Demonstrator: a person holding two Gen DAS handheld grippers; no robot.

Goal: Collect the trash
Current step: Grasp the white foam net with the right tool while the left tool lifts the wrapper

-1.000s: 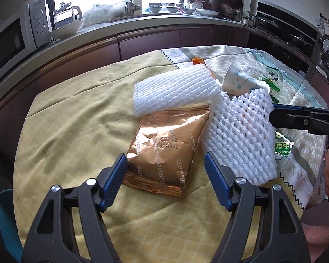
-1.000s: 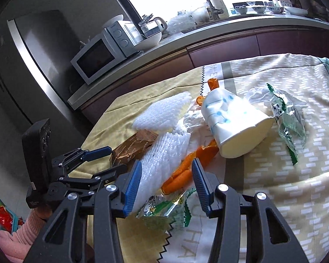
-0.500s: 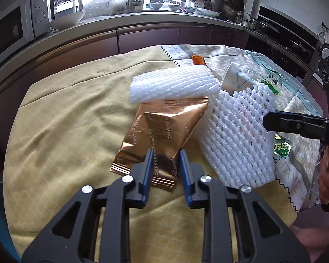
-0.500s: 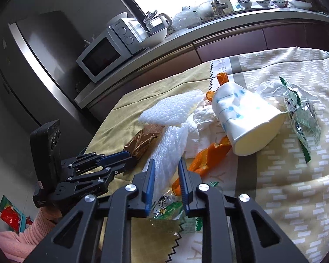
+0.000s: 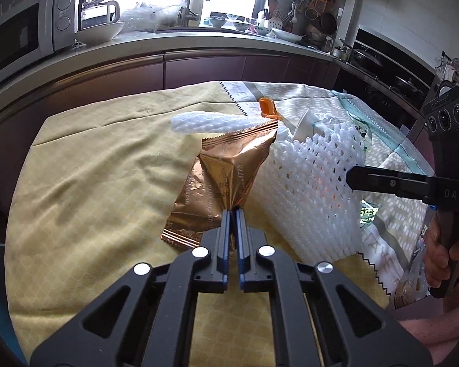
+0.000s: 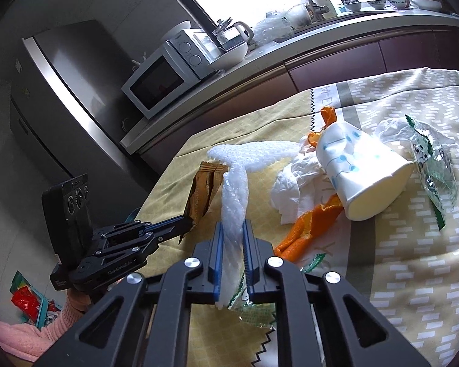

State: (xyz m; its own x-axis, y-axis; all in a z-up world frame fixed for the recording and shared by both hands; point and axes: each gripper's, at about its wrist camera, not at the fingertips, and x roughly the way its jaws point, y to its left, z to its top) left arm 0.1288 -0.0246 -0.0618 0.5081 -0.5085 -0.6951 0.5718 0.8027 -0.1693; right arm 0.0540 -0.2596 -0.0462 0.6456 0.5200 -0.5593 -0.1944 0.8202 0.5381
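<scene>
My left gripper (image 5: pixel 233 212) is shut on the near edge of a copper foil snack wrapper (image 5: pixel 226 168), which is lifted and creased; it also shows in the right wrist view (image 6: pixel 203 189). My right gripper (image 6: pixel 232 229) is shut on a white foam fruit net (image 6: pixel 234 202), seen raised in the left wrist view (image 5: pixel 309 189). A second foam net (image 5: pixel 223 122) lies behind. A tipped paper cup (image 6: pixel 364 171), orange peel (image 6: pixel 306 229), crumpled tissue (image 6: pixel 293 189) and green wrappers (image 6: pixel 434 165) lie on the tablecloth.
The table carries a yellow-and-patterned cloth (image 5: pixel 91 168). A kitchen counter (image 5: pixel 168 39) with a microwave (image 6: pixel 162 82) and a bowl runs behind it. A fridge (image 6: pixel 64 107) stands left. A bin with red trash (image 6: pixel 27 302) sits on the floor.
Both grippers went from open to shut. The left closed on the copper wrapper and lifted it; the right closed on the foam net and raised it.
</scene>
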